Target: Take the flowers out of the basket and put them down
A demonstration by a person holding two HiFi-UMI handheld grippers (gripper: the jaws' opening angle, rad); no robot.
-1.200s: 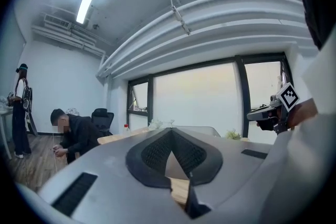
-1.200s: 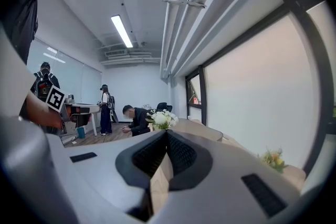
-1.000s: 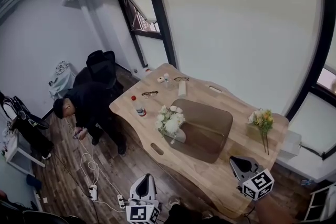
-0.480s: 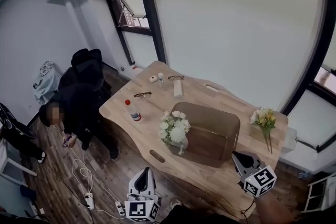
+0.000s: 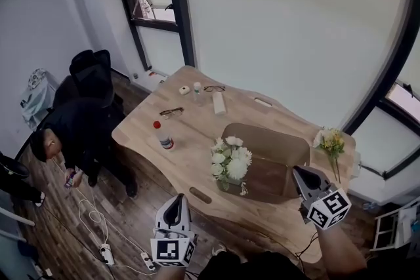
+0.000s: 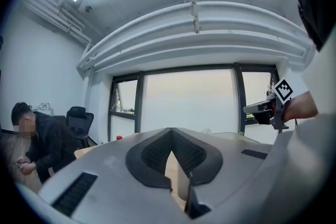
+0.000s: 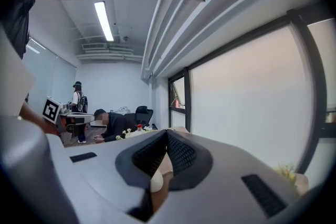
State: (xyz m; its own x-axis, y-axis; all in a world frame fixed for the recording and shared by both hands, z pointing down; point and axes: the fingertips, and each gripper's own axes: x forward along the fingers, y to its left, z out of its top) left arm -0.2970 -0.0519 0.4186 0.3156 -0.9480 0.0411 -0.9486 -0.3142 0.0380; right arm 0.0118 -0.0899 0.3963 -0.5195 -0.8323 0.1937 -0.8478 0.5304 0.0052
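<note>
Both my left gripper (image 5: 178, 201) and right gripper (image 5: 298, 173) have jaws pressed together on nothing, white flowers (image 5: 230, 159) on the counter (image 5: 194, 142) ahead between the 2.

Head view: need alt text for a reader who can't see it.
Seen from above, a wooden table holds a bunch of white flowers beside a brown mat, with yellow flowers lying at its right end. The left gripper and right gripper hover at the table's near side, both empty. A person crouches on the floor at left.
</note>
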